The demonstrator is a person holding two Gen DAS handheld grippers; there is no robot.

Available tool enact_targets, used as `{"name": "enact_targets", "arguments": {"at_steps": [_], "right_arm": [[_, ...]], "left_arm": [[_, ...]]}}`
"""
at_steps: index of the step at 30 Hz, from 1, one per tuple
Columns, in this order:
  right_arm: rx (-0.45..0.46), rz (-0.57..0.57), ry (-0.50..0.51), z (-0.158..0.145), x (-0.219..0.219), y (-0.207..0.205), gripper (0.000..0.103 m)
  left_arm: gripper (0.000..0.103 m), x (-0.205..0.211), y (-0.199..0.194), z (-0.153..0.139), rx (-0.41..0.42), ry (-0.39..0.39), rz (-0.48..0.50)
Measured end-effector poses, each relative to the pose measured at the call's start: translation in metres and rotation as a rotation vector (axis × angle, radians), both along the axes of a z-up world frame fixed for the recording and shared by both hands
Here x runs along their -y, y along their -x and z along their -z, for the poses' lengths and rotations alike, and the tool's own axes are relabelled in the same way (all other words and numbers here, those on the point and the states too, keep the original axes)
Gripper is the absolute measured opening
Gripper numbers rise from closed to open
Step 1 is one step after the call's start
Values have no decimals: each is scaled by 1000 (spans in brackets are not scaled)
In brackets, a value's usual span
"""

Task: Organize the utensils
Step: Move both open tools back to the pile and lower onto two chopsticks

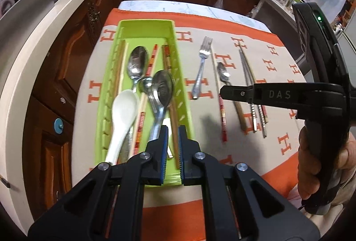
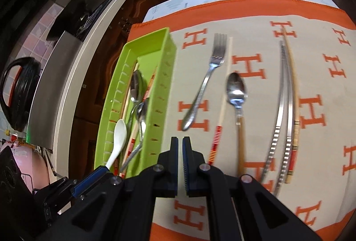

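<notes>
A green tray (image 1: 146, 25) (image 2: 151, 41) lies on the left of the H-patterned cloth (image 1: 273, 67). It holds a white spoon (image 1: 123, 112) (image 2: 119, 136), two metal spoons (image 1: 138, 63), and chopsticks. My left gripper (image 1: 173, 129) hovers over the tray's near end, its jaws a narrow gap apart with nothing held. On the cloth lie a fork (image 1: 201, 69) (image 2: 207, 81), a small wooden-handled spoon (image 1: 222, 73) (image 2: 235, 87), a red-striped chopstick (image 2: 214, 143) and metal chopsticks (image 1: 249, 81) (image 2: 284, 89). My right gripper (image 2: 180, 139) (image 1: 224, 92) hangs shut and empty above the cloth, near the fork's handle.
A person's hand (image 1: 316, 163) holds the right gripper's handle. Wooden cabinets (image 1: 73, 56) and a pale countertop (image 1: 33, 45) run along the left and far sides. A black kettle (image 2: 20, 94) stands on the counter at left. The table's far edge lies just beyond the tray.
</notes>
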State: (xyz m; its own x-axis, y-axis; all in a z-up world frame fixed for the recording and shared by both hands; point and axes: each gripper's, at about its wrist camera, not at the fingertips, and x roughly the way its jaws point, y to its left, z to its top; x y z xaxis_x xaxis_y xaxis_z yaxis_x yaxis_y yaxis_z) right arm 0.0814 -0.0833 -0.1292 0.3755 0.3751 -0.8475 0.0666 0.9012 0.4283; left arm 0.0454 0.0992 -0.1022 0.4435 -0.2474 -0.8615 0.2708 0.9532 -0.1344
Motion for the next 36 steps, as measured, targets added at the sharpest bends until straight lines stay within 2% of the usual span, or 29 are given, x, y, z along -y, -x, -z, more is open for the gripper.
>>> {"name": "enact_targets", "arguments": {"at_steps": [10,18,24,29,36], "right_arm": [[38,101,-21,-18,80,15,6],[9,157,-50,-14,130,6,6],[-54,155,-74,9,143,-8,6],[-119,155,-84,32,147,-25,6],[-174,135,-26,49,139,-44,6]], "left_arm": [[5,66,-5,-11,8,-32,115],[5,116,-28,-5,-26,-41,182],[5,132,-56,17,-79,-57,176],[5,133,-83,49,-166,-77,144],[5,133,-100,77,-218,-94,132]]}}
